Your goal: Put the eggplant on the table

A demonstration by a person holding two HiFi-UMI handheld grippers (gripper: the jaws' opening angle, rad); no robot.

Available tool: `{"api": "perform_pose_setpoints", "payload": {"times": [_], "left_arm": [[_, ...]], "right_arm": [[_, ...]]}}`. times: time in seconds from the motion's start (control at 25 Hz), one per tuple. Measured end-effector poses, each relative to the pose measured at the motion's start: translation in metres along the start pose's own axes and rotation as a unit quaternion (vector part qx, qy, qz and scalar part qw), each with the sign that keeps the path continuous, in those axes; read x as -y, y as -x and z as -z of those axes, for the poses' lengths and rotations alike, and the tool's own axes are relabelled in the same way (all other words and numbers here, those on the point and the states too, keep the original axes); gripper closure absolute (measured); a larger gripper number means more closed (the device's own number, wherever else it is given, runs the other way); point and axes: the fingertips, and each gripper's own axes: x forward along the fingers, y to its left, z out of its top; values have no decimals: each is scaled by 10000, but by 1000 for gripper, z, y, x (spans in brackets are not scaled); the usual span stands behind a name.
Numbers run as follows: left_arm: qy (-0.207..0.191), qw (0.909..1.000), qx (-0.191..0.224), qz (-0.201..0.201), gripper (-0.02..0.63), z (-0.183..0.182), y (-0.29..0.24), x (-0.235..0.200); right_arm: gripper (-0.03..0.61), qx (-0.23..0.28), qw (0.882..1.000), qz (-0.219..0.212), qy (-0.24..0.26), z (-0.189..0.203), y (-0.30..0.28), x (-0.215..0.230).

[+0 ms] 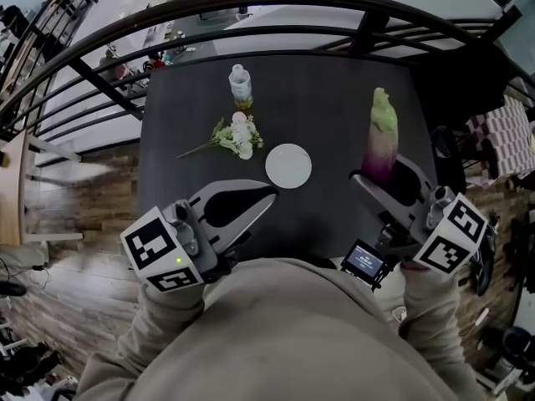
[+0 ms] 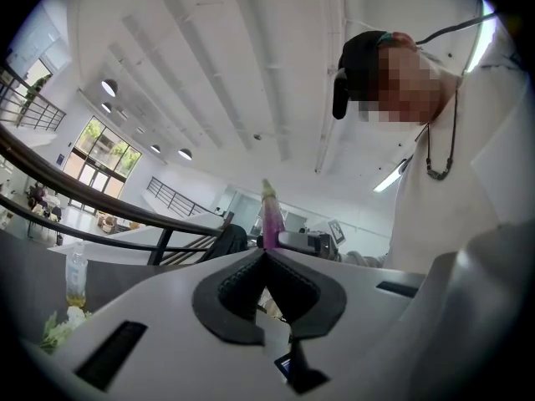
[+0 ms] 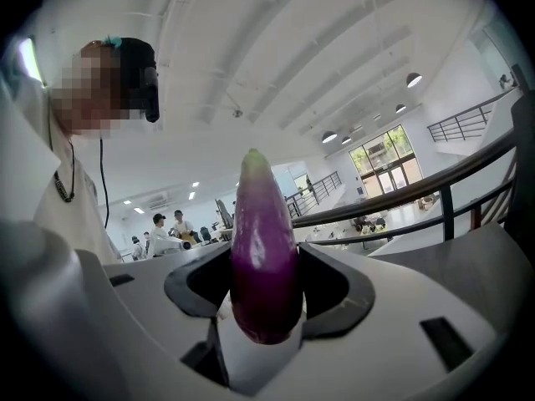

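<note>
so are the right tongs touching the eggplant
Touching. The right gripper view shows the eggplant wedged between the right tongs, which press against both its purple sides.

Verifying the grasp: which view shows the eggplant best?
Right gripper view: the eggplant fills the centre, clamped in the right gripper. Head view shows it smaller, upright over the table. Left gripper view catches only a sliver beyond the shut left gripper.

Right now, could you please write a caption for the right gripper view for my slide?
Right gripper clamps a purple eggplant upright between its jaws, with a railing behind.
</note>
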Motion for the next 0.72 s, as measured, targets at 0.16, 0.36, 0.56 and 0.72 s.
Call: {"api": "perform_pose_setpoints", "payload": {"times": [0.16, 0.36, 0.56, 0.72], "left_arm": [[49, 10000, -43, 19, 609, 7, -5, 0], [105, 9999, -27, -50, 609, 11, -3, -3], [192, 9997, 25, -151, 609, 16, -1, -6], [290, 9989, 79, -346, 609, 18, 9, -12]], "right_arm": [[337, -8, 10000, 21, -82, 6, 1, 7], [337, -113, 9999, -51, -88, 13, -8, 8], [337, -256, 9995, -114, -142, 19, -15, 12], [337, -423, 9987, -218, -174, 24, -27, 13]]}}
